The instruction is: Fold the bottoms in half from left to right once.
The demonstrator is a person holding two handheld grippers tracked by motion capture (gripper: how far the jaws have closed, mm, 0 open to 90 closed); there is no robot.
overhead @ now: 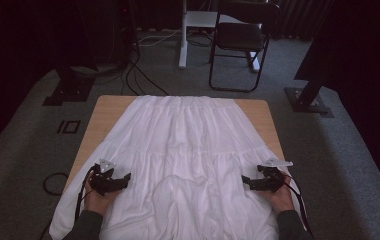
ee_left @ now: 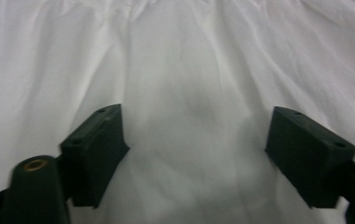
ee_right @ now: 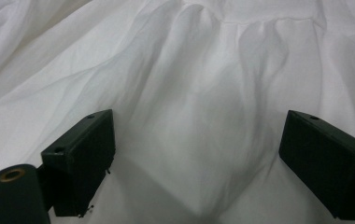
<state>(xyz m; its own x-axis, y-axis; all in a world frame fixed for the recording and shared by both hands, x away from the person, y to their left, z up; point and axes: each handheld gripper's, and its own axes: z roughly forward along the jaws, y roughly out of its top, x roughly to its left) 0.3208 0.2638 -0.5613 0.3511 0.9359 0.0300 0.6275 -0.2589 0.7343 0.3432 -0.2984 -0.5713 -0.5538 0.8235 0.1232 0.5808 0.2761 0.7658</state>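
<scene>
A white tiered skirt (overhead: 188,145) lies spread over the wooden table (overhead: 109,107), its gathered waist at the far end and its hem hanging over the near edge. A rumpled fold bulges at the near middle. My left gripper (overhead: 126,178) rests on the cloth at the near left, jaws pointing right. My right gripper (overhead: 245,181) rests at the near right, jaws pointing left. In the left gripper view my left gripper (ee_left: 195,142) stands open over white fabric (ee_left: 185,84). In the right gripper view my right gripper (ee_right: 199,154) stands open over a raised fold (ee_right: 199,116), with nothing held.
Beyond the table stand a black folding chair (overhead: 240,37) and a white desk leg (overhead: 183,35) on grey carpet. Black stand bases (overhead: 68,90) (overhead: 310,100) flank the far corners. Cables (overhead: 138,75) trail on the floor, and one loops at the table's left (overhead: 53,182).
</scene>
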